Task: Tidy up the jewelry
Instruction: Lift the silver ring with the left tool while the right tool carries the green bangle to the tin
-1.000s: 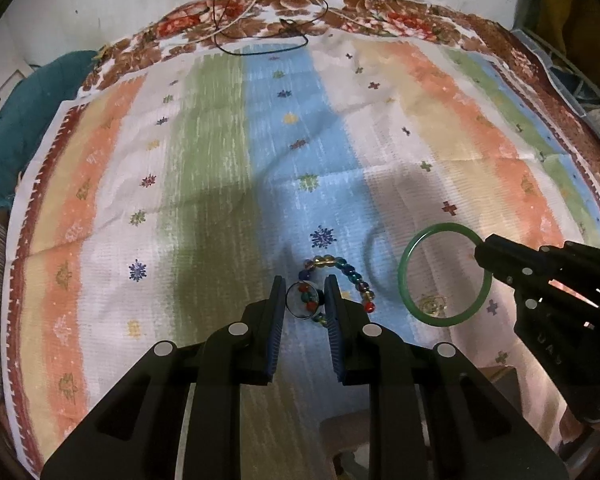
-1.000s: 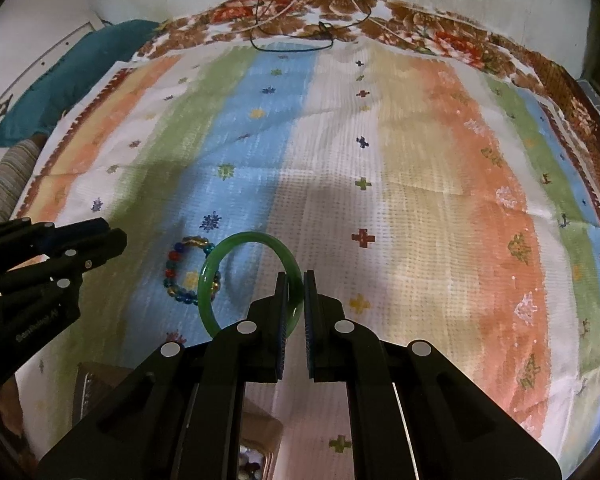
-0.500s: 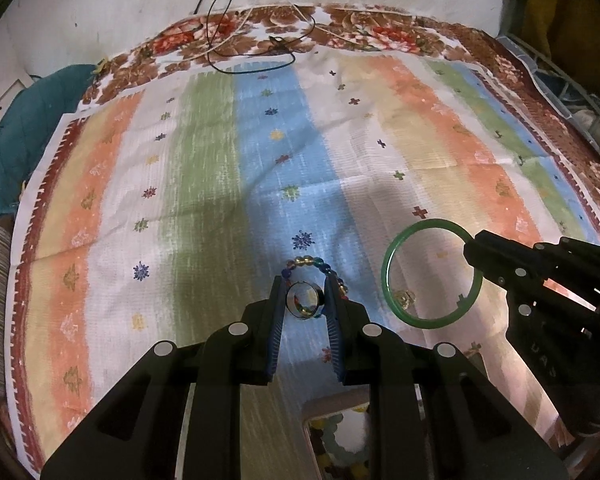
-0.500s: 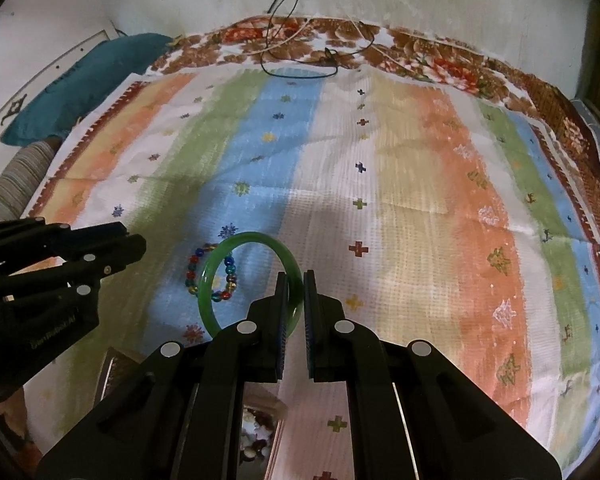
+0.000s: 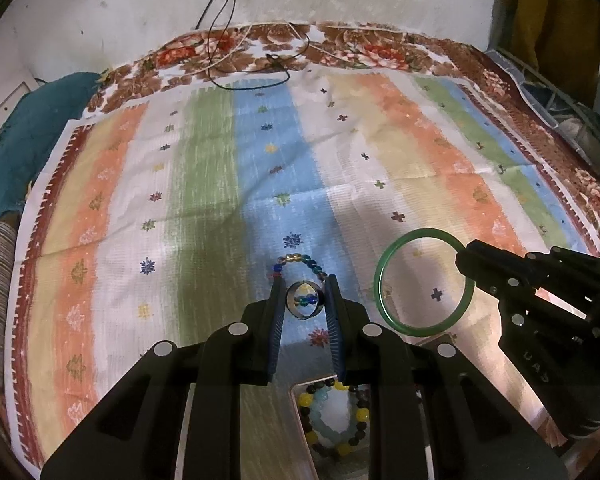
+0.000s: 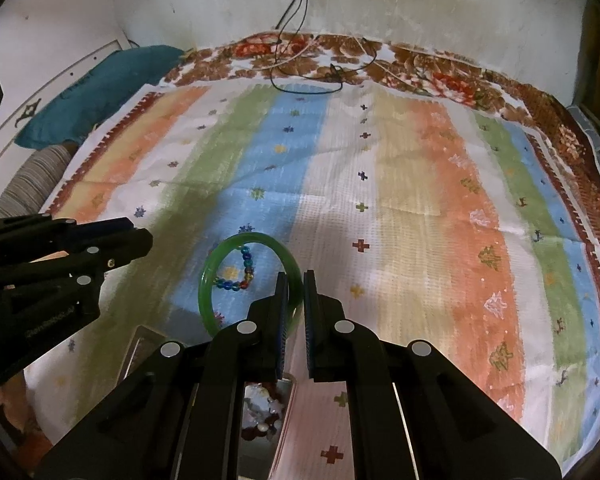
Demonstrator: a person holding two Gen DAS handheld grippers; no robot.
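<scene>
My left gripper (image 5: 304, 294) is shut on a small dark metal ring (image 5: 304, 300) and holds it above the striped cloth (image 5: 204, 184). A bracelet of coloured beads (image 5: 300, 262) lies on the blue stripe just beyond it; it also shows in the right wrist view (image 6: 240, 276). My right gripper (image 6: 296, 286) is shut on the rim of a green bangle (image 6: 220, 256), held upright above the cloth; the bangle also shows in the left wrist view (image 5: 420, 280). A jewelry box (image 5: 332, 420) with bead bracelets sits below both grippers.
Thin black and white cords (image 5: 256, 60) lie at the far edge by the wall. A teal cushion (image 5: 24, 136) sits at the left edge. A wire rack (image 5: 556, 100) stands at the far right.
Both grippers have pulled back and up with the ring and the bangle. The beaded bracelet stays on the cloth, and the jewelry box has come into view below.
</scene>
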